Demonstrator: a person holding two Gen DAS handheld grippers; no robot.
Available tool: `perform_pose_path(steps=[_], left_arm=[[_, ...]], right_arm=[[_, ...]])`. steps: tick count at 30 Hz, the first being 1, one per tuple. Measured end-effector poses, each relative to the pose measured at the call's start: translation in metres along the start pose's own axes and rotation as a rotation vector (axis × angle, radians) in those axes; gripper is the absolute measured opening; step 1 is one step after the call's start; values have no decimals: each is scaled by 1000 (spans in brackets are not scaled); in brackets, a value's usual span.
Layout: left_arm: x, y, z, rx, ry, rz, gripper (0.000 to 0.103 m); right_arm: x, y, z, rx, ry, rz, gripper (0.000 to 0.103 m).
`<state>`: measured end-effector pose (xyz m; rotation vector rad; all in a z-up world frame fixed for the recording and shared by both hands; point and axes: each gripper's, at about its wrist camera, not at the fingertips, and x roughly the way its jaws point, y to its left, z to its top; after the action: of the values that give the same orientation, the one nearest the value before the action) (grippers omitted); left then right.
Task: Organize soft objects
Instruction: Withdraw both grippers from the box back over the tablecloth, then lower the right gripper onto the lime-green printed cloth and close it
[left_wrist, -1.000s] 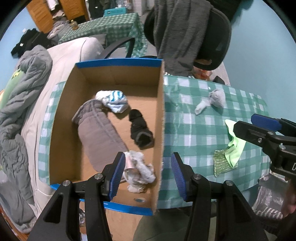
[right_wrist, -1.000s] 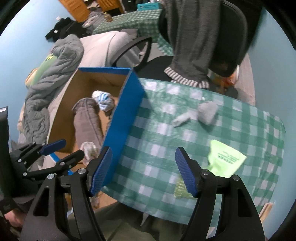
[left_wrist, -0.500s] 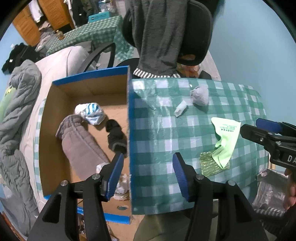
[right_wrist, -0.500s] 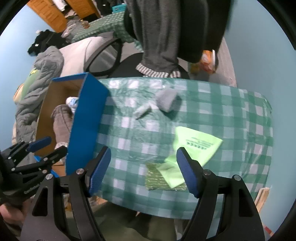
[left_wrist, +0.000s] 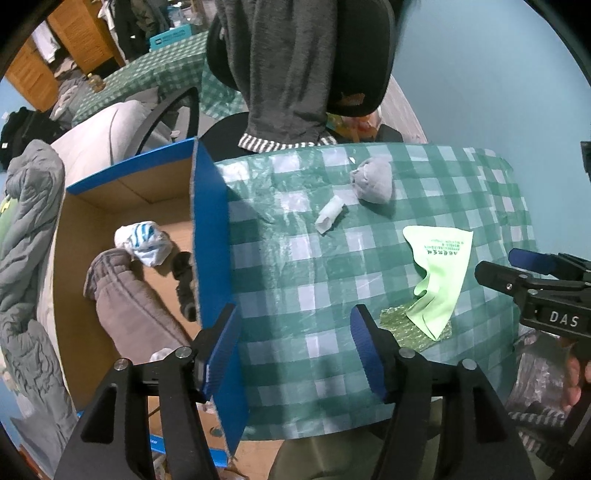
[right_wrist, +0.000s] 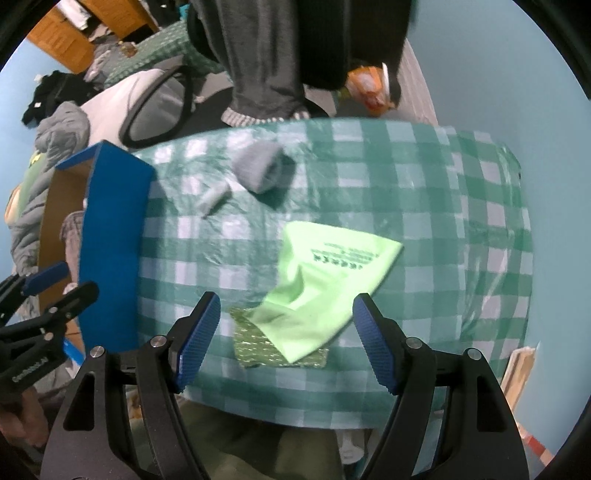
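Your left gripper (left_wrist: 295, 347) hangs over the counter (left_wrist: 295, 280), just right of the box (left_wrist: 210, 229), pointing steeply down. Its jaws stand apart and have just been widening; nothing sits between them but checked cloth. The left pad hangs close to the box's blue wall.

Your right gripper (right_wrist: 286, 339) hovers further from the box, over the counter's near edge. Its jaws are wide apart and straddle the green cloth (right_wrist: 321, 288), without pressing on it. That cloth lies partly on a glittery green pad (right_wrist: 255, 347), which sticks out on the box side.

Beyond the cloth, toward the far edge of the counter, sits a grey sock ball (left_wrist: 373, 181), with a small white roll (left_wrist: 328, 214) just beside it on the box side.

Inside the box you can see a grey folded garment (left_wrist: 125, 310), a white-and-blue striped bundle (left_wrist: 144, 243) at its far end, and a dark sock (left_wrist: 184, 284) against the blue wall.
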<state>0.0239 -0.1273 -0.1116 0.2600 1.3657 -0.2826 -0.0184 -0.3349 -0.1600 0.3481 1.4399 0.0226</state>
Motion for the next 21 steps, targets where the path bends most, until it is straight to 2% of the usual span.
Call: perform_pose_path(steps=[16,21], left_arm=[[40,-19,14,39,52,0,63],[53,-21,17,49,72,8,63]], right_arm=[[50,-48,-7,132,84,4,75],[66,-57,-8,179,101,35,75]])
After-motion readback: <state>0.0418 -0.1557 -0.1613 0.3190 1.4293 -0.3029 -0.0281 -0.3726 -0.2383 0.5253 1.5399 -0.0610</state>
